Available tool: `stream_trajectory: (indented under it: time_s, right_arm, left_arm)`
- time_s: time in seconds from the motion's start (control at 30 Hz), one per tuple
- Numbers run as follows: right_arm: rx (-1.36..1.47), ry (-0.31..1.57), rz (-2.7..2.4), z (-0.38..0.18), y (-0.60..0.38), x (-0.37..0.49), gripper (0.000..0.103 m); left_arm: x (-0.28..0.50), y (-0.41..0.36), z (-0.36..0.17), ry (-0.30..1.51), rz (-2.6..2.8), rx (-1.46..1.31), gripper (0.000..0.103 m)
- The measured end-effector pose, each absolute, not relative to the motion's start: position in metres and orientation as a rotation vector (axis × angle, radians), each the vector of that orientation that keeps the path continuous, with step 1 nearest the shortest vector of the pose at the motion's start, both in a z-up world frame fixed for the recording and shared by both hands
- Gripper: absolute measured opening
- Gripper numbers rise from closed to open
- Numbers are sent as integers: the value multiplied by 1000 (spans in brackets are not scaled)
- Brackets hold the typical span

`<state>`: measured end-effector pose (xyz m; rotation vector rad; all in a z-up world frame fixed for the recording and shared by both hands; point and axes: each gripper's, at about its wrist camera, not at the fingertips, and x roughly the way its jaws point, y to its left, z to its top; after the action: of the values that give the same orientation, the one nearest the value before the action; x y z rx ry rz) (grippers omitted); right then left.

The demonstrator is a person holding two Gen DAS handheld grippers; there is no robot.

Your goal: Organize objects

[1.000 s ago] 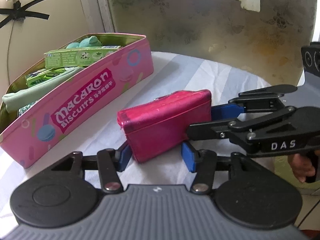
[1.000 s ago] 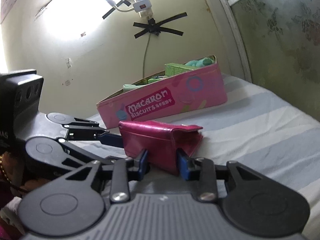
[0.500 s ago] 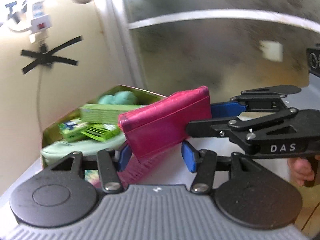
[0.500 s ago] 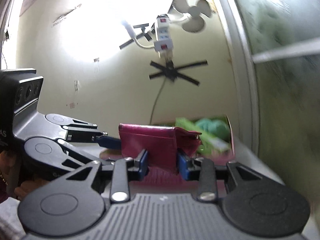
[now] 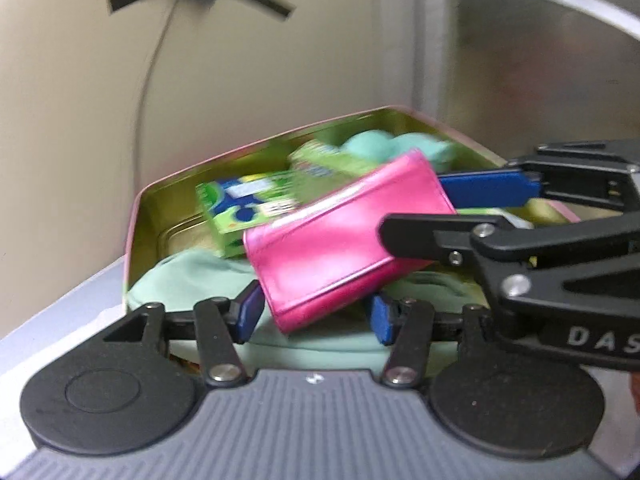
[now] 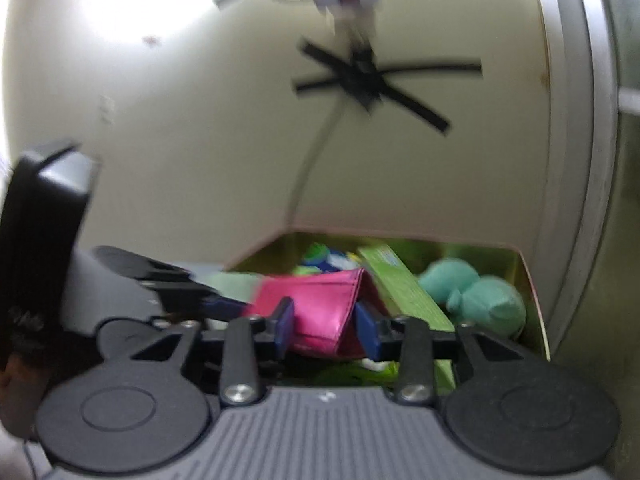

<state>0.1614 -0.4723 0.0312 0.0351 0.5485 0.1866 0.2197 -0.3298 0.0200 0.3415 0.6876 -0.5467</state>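
Left wrist view: left tongs (image 5: 314, 312) pinching a tilted pink wallet (image 5: 340, 240) over the open tin (image 5: 136, 216); green boxes (image 5: 248, 204) at 10 o'clock of the wallet, mint cloth (image 5: 192, 280) beneath; right tongs (image 5: 460, 216) reaching in from 3 o'clock. Right wrist view alone: right tongs (image 6: 326, 326) clamped on the wallet's (image 6: 320, 304) folded end, teal plush (image 6: 480, 300) at 3 o'clock, black tape cross (image 6: 372, 80) on the wall at 12.

Pink wallet (image 5: 340, 248) pinched by both grippers, left (image 5: 316, 316) and right (image 5: 452, 216), tilted over the open tin (image 5: 168, 200).
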Motion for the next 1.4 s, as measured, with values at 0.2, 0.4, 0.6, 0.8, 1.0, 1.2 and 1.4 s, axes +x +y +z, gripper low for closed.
stream_trajectory:
  time_s: [0.2,0.4,0.6,0.8,1.0,1.2,1.4]
  right_arm:
    - [36,555,144,23,-469,162,51]
    - [73,527,128,25,-467,139,52]
    - [109,491,123,35,-465,103,55]
    - [173,451,135,43,-459,60,55]
    - [235,382,114,46,-449,16,58]
    - [283,335,52,37,-431,-25,69]
    - [336,310,32,28,-408,-60,86]
  left_arm:
    - [229,-317,16,700,-479,299,72]
    - [216,-314,21,663,-470,327,74]
    - [193,-301,33,660,-471,292,75]
    - [159,-288,39,648,-457,286,76]
    - [119,-270,41,621,-433,282,86]
    - [83,-248,43,570,-398,285,97]
    - [57,-223,47,535,-363,244,103]
